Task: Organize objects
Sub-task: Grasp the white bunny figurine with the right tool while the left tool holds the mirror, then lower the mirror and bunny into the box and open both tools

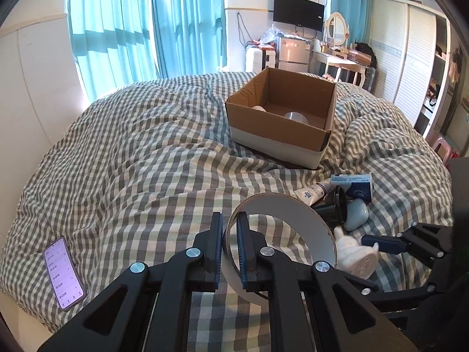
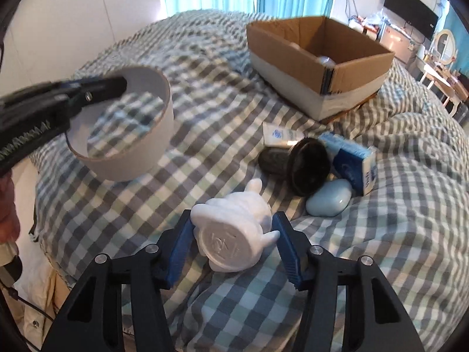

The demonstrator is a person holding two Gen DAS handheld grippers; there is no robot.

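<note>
Pinching the wall of a wide white tape roll (image 1: 281, 228) between its narrowly set fingers, the left gripper (image 1: 229, 246) holds the ring tilted above the checked duvet (image 1: 146, 152), one finger outside the band and one inside it. In the right wrist view the same roll (image 2: 126, 135) hangs clear of the bedding at the left, clamped by the left gripper (image 2: 96, 88). The right gripper (image 2: 233, 234) sits low over the duvet (image 2: 395, 234) with its blue-padded fingers spread wide on either side of a white ribbed figurine (image 2: 231, 228) lying on its side, base toward the camera; the left pad is touching or nearly touching it, the right pad just apart. Just beyond lie a pale blue case (image 2: 328, 199), a black round jar (image 2: 304, 167), a blue tissue pack (image 2: 348, 161) and a white tube (image 2: 278, 135), clustered and touching. Farther back an open cardboard box (image 2: 319, 88) rests on the bed with a round clear lid-like item inside. A phone (image 1: 63, 272) with its screen lit lies near the bed's left edge.
</note>
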